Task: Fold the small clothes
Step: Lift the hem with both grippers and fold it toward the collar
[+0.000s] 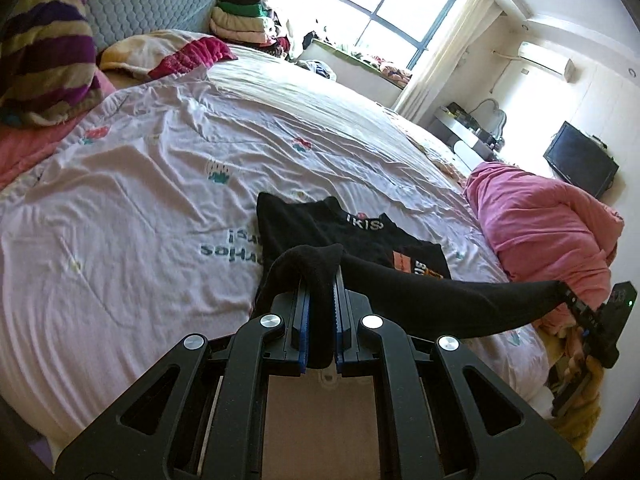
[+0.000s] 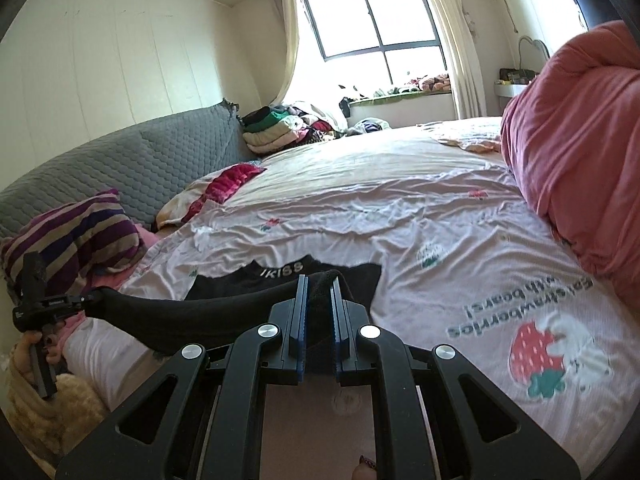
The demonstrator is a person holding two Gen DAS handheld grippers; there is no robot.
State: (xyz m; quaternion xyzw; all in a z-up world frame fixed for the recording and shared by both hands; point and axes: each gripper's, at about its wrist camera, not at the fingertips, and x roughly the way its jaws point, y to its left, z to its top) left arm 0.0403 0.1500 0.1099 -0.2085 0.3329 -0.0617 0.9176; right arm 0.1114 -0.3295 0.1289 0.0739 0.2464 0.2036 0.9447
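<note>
A black garment [image 1: 308,228] with a white-lettered band and an orange print lies on the pink printed bedsheet [image 1: 160,200], its near edge lifted. My left gripper [image 1: 320,280] is shut on one end of that edge. The fabric stretches taut to the right, where my right gripper [image 1: 566,290] pinches the other end. In the right wrist view the right gripper [image 2: 320,286] is shut on black cloth. From there the edge [image 2: 180,320] runs left to the left gripper [image 2: 94,296], held by a hand [image 2: 40,354]. The rest of the garment [image 2: 224,286] rests on the sheet [image 2: 440,240].
A bulky pink duvet [image 1: 540,232] is heaped on the bed to the right of the garment. A striped pillow [image 1: 44,52] and a grey quilted headboard [image 2: 120,168] are on the left. Folded clothes [image 1: 240,20] are stacked at the far corner by the window.
</note>
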